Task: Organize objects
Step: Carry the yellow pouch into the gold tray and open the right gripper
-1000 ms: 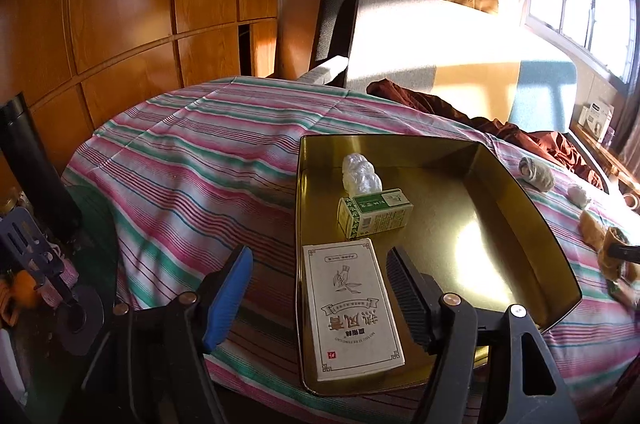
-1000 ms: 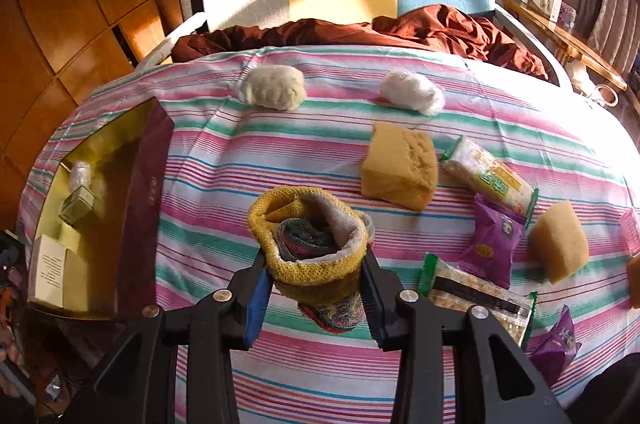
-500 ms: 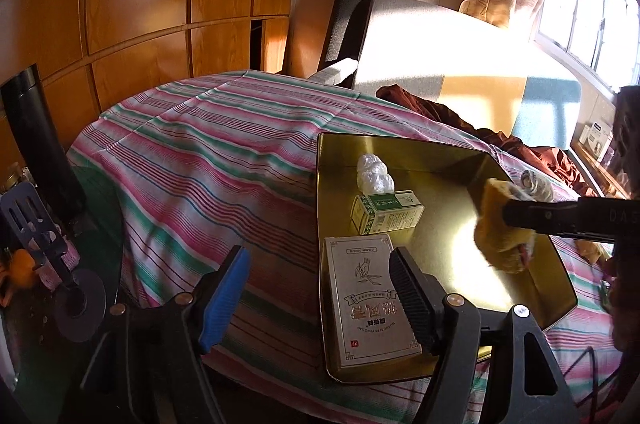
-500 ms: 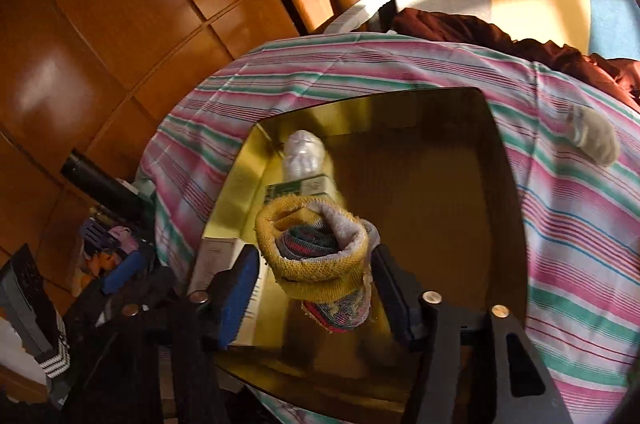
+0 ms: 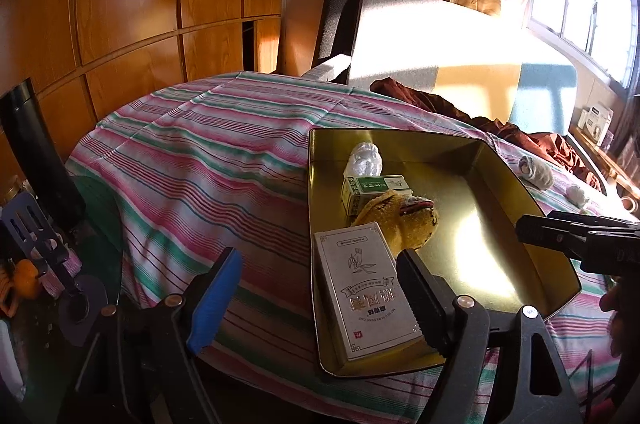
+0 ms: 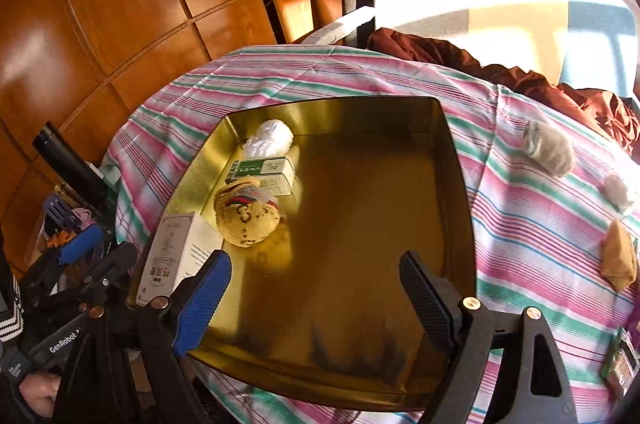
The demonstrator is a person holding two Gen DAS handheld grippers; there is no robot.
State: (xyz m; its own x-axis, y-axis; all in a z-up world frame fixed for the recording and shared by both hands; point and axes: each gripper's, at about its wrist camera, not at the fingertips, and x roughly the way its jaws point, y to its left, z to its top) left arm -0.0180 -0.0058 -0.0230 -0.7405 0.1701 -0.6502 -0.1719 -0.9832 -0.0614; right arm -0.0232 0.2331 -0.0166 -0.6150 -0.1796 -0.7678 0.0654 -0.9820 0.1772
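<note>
Right wrist view: right gripper (image 6: 316, 298) angled down over the near part of the gold tray (image 6: 460, 184), fingers (image 6: 202, 298) spread wide, just been opening, nothing between them but bare tray floor. Left of that, lying loose in the tray: yellow sock bundle (image 6: 246, 216), touching the white box (image 6: 176, 256) at the near left corner and the green box (image 6: 266, 172) behind it. Farther back, a clear plastic lump (image 6: 270, 142) against the tray's left wall. At lower left, the left gripper (image 6: 86, 252) and a hand (image 6: 38, 390) on its handle. On the striped desk cloth (image 6: 540, 236) right of the tray: a grey sock roll (image 6: 548, 148), a white wad (image 6: 618, 190), a tan sponge (image 6: 620, 258).

Left wrist view: left gripper (image 5: 316, 288) tilted down at the tray's near left corner, fingers (image 5: 214, 294) wide apart, just been opening, straddling the tray rim and white box without pressing on either. Right gripper's black finger reaching in from the right edge above the tray.
</note>
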